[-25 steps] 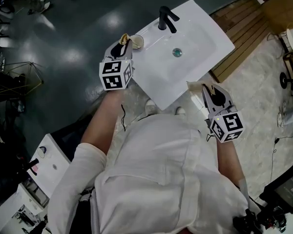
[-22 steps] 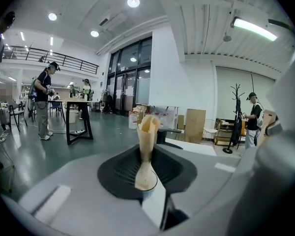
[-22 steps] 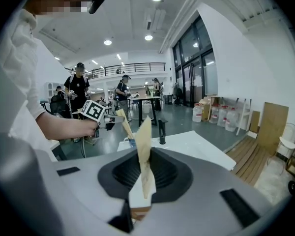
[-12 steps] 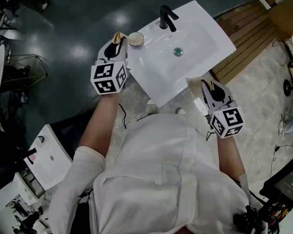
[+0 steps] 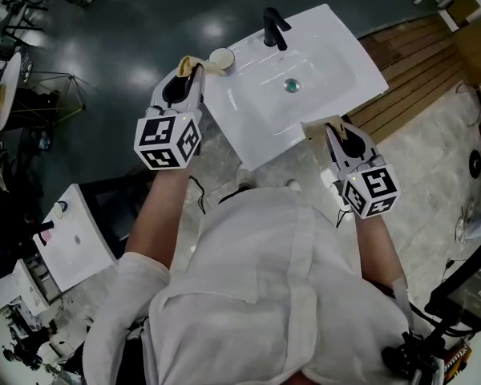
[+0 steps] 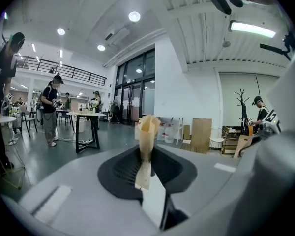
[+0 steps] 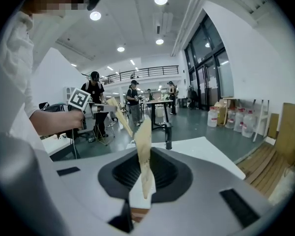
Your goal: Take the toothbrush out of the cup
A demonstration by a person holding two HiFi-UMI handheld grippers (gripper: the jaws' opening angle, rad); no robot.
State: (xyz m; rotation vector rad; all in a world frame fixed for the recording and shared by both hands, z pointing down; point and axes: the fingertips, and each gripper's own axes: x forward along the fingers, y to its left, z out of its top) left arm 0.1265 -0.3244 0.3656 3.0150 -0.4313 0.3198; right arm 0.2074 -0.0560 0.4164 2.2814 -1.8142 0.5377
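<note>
Just lifted: the left gripper (image 5: pixel 192 66) has risen and drawn back left from the cup (image 5: pixel 221 57), which stays on the far left corner of the white sink (image 5: pixel 337 62). Its jaws pinch a slim tan stick, by the look of it the toothbrush (image 7: pixel 120 115), slanting clear of the cup, so the removal seems all but done. The right gripper (image 5: pixel 321 127), tips pressed together on nothing, hovers off the sink's near right corner; beyond the black tap (image 5: pixel 272 29) a dark glossy floor (image 5: pixel 104 46) runs left, decking (image 5: pixel 409 62) lies right, and people (image 6: pixel 51 107) stand at tables (image 6: pixel 86 116) far down the hall.
</note>
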